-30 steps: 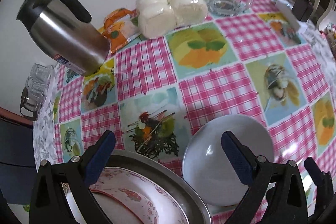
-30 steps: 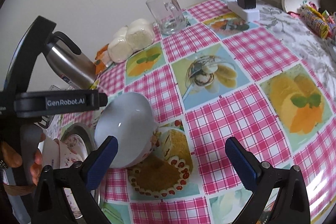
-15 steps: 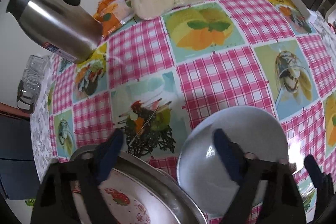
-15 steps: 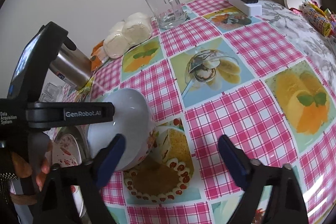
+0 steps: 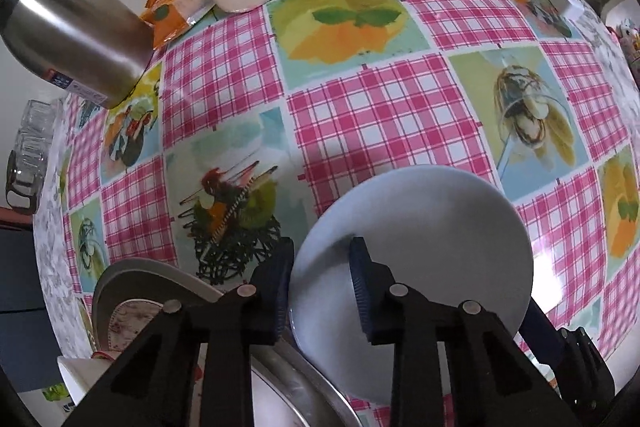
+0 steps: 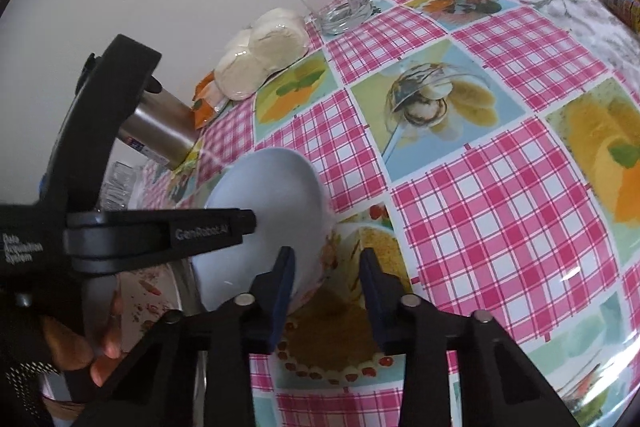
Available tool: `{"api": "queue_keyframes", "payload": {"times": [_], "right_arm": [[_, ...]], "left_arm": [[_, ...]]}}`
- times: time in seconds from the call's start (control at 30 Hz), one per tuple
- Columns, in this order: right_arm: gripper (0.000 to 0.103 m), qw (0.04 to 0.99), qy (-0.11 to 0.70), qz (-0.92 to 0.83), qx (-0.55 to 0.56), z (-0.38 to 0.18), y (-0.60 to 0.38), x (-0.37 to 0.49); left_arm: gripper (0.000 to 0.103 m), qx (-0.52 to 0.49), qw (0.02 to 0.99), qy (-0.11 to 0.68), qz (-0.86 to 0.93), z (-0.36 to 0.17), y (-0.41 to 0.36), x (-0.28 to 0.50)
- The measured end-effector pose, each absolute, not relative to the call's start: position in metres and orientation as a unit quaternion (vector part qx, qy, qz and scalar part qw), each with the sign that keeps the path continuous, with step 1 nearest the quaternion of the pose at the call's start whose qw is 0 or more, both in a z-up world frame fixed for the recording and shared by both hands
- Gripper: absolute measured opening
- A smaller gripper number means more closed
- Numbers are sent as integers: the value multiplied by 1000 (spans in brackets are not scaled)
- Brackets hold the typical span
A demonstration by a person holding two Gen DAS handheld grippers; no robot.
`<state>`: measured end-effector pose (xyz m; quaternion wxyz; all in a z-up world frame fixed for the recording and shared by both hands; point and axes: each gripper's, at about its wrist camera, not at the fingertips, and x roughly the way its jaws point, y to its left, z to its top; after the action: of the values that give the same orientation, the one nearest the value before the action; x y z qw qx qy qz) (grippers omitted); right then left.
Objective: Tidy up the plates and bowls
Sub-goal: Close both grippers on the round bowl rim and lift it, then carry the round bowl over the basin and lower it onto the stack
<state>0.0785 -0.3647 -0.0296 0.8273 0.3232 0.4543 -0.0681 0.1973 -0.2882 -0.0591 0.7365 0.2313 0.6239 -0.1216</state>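
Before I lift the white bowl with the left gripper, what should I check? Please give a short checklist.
1. The left gripper straddles the rim of the white bowl, one finger inside: ok.
2. Grip tight on the rim: cannot tell.
3. Bowl empty: ok.
4. The right gripper clear of the bowl: cannot tell, one finger overlaps its side.
5. The kettle stands away from the bowl: ok.
6. Room in the metal tray: cannot tell.

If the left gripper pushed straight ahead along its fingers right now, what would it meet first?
The left gripper already straddles the near rim of the white bowl, so the bowl's wall comes first. Whether the pads actually touch it yet is unclear; past the bowl lies only the checked tablecloth.
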Motion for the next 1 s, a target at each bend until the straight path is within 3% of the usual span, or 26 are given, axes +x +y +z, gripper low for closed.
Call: {"api": "queue_keyframes", "payload": {"times": [0.2,1.0], "right_arm": [[27,822,448,-74,345,-29,-381,69],[23,797,475,-113,355,-38,-397,49]], "left_arm": [[28,218,732,630,-144,-59,-297,183],[22,167,748,614,-189,-48,-312,131]]}}
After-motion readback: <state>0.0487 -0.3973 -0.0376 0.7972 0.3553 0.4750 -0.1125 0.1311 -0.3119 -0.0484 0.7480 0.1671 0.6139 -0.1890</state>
